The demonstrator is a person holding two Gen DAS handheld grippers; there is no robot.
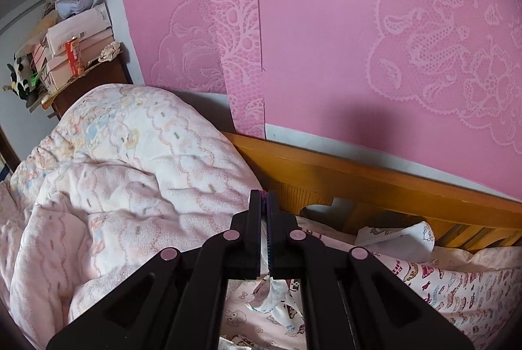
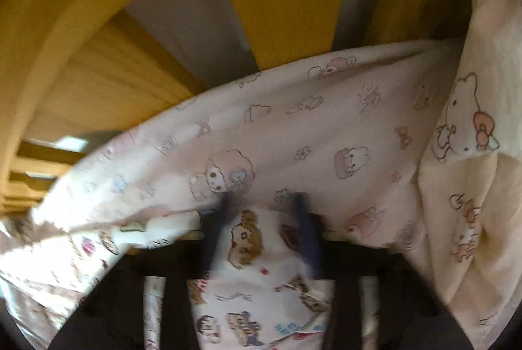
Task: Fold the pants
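The pants (image 1: 463,288) are light pink with small cartoon prints and lie on the bed at the lower right of the left wrist view. My left gripper (image 1: 264,200) is shut on a thin edge of the pants, and fabric hangs below its fingers. It is lifted above the bed. In the blurred right wrist view my right gripper (image 2: 266,203) is open, its fingers (image 2: 228,209) spread around a printed part of the pants (image 2: 257,284) close to the bedsheet.
A crumpled pink quilt (image 1: 124,187) fills the left of the bed. A wooden headboard (image 1: 375,187) runs behind, under a pink lace-pattern wall. A dark cabinet (image 1: 91,82) stacked with boxes stands at far left. A cartoon bedsheet (image 2: 326,128) and a pillow (image 2: 473,154) lie ahead.
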